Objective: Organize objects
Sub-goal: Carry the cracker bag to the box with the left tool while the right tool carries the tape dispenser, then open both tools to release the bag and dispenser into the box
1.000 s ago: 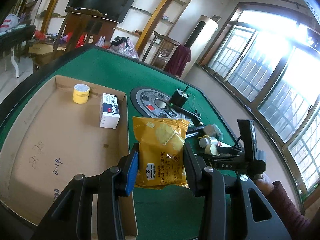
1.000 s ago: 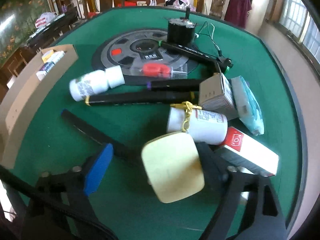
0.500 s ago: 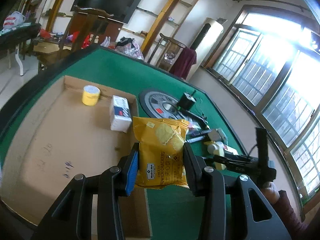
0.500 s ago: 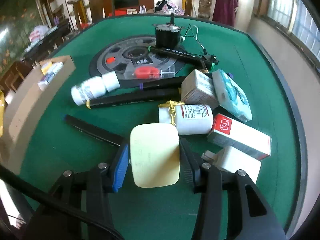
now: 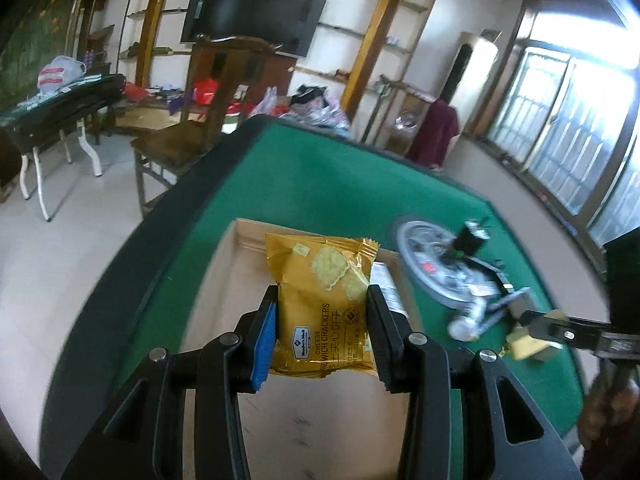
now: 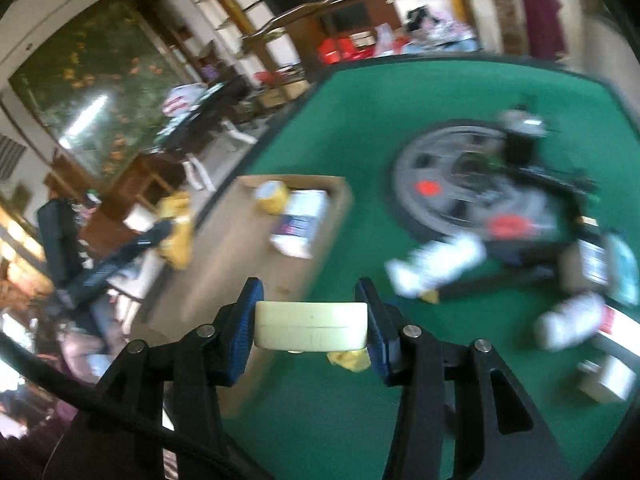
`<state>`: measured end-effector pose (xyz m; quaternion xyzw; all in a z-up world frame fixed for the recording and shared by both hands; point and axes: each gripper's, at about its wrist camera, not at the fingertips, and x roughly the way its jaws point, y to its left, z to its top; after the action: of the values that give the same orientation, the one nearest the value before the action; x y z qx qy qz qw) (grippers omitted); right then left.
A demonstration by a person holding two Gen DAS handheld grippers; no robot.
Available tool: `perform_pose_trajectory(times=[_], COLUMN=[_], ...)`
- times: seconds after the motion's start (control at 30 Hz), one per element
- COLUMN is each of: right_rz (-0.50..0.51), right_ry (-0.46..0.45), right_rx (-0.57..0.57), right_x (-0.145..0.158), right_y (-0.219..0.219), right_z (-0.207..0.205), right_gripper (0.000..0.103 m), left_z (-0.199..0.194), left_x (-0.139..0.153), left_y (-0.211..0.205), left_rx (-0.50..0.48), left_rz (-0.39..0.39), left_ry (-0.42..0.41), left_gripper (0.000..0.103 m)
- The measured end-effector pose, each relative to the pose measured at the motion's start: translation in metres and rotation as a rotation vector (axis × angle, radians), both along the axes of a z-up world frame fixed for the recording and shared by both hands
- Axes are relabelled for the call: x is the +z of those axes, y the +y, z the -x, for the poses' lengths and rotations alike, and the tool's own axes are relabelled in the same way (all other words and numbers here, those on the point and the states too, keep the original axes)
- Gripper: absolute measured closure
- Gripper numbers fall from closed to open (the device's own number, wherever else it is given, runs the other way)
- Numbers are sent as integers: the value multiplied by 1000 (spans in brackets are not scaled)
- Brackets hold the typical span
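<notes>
- The left gripper is clamped on a gold cracker packet; the packet is held upright between the fingers, above the cardboard box.
- The right gripper is closed on a pale yellow flat case, gripped edge-on by the blue-padded fingers, over the green felt near the box corner.
- The worktop is covered in green felt with a black padded rim.
- A yellow tape roll and a white carton are seen inside the box, at its far end, just beside each other.
- A grey round disc is set into the worktop centre; bottles, boxes and black sticks are scattered beyond it, blurred.
- A wooden chair, a wall-mounted TV, shelves and barred windows are visible in the room.
</notes>
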<state>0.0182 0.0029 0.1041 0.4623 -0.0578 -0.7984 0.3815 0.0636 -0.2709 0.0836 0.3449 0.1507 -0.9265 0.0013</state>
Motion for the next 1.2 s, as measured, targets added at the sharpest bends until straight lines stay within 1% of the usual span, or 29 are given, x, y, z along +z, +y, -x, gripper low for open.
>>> perform_pose_trajectory(times=[0.07,0.13,0.27,0.37,0.5,0.57,0.7,0.87,0.93,1.0,1.1,1.2], right_rz=[19,28,-21,-37,-28,-42,-64,-86,-82,-62,-40,-44], right_ry=[-34,-72,-109,-140,-185,-197,-227,-212,-219,-232,-216,-171], right_rx=[32,52,62,52,25,7,-13,-12,-15,-25,-45,-52], right_x=[-6,-14,-34,-46,-58,-63,-75,-71,-71,-70,-64,-54], right_y=[-32,-58,-108,-131,-144,-151,-159,-159,-157,-153,-149,-142], right_z=[6,13,27,39,55,63,72,75,73,74,74,71], right_gripper=[57,57,57,57,57,57,57,56,55,51,50,50], left_z=[17,34,53,60,70,72,71,64,62,63,63,59], left_x=[-12,-26,-50,-64,-75,-80,-80,-79,-78,-76,-74,-68], left_y=[-8,-16,-28,-32,-34,-36,-40,-48,-50,-49,-48,-48], left_rx=[7,7,14,23,34,47,58,66,60,55,53,56], left_rz=[6,-29,-76,-101,-110,-123,-142,-190,-208,-211,-212,-216], left_ry=[-39,-87,-148,-183,-213,-223,-205,-185,-173,-168,-165,-148], left_gripper=[67,67,67,67,67,67,67,64,54,49,49,49])
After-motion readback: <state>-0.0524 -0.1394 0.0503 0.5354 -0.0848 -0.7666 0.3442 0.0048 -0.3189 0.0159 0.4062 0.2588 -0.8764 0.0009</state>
